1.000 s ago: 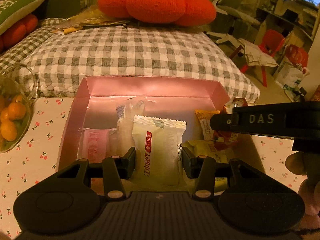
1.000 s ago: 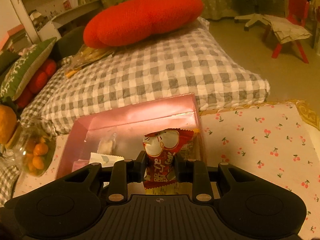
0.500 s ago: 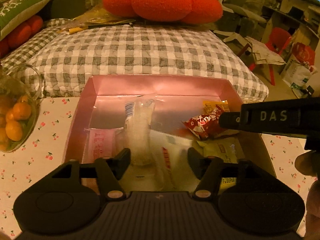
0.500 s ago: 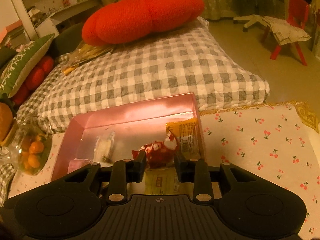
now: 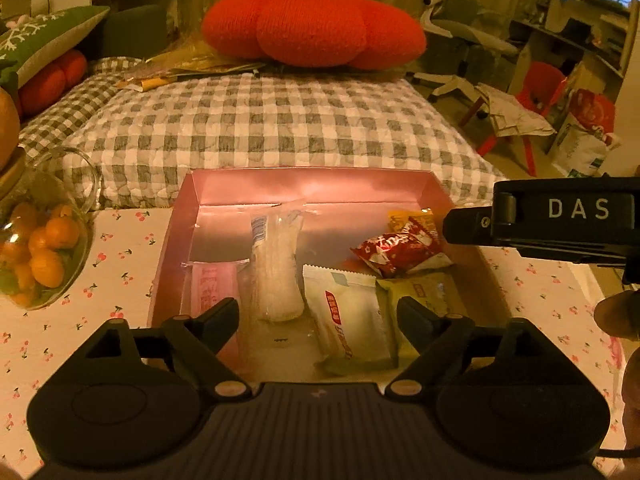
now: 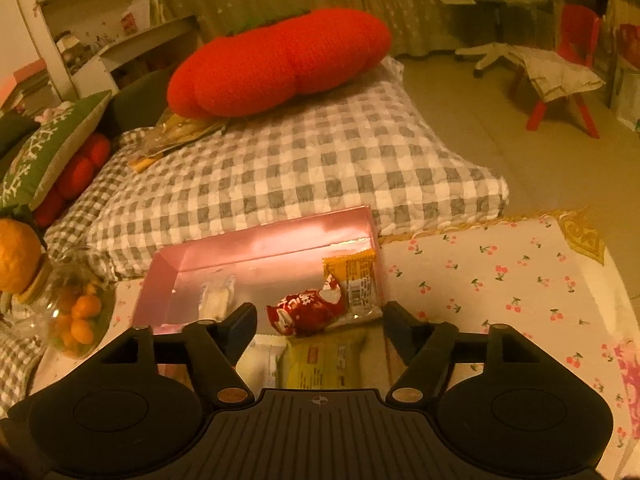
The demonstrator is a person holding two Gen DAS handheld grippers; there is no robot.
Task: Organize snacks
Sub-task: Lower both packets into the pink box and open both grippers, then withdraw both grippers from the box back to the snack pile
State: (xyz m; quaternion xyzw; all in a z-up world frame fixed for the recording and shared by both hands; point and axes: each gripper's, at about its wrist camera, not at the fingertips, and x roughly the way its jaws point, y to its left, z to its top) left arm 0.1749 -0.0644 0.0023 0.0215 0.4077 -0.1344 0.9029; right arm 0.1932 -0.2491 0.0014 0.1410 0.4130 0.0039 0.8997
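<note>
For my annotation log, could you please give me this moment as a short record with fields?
container: shiny pink cardboard box on the cherry-print tablecloth
contents: crumpled red snack packet; pale green wrapped pastry; clear plastic sachet; pink flat packet; orange packet; yellow-green packet
left gripper: open, empty
right gripper: open, empty
nearby: glass jar of small oranges
</note>
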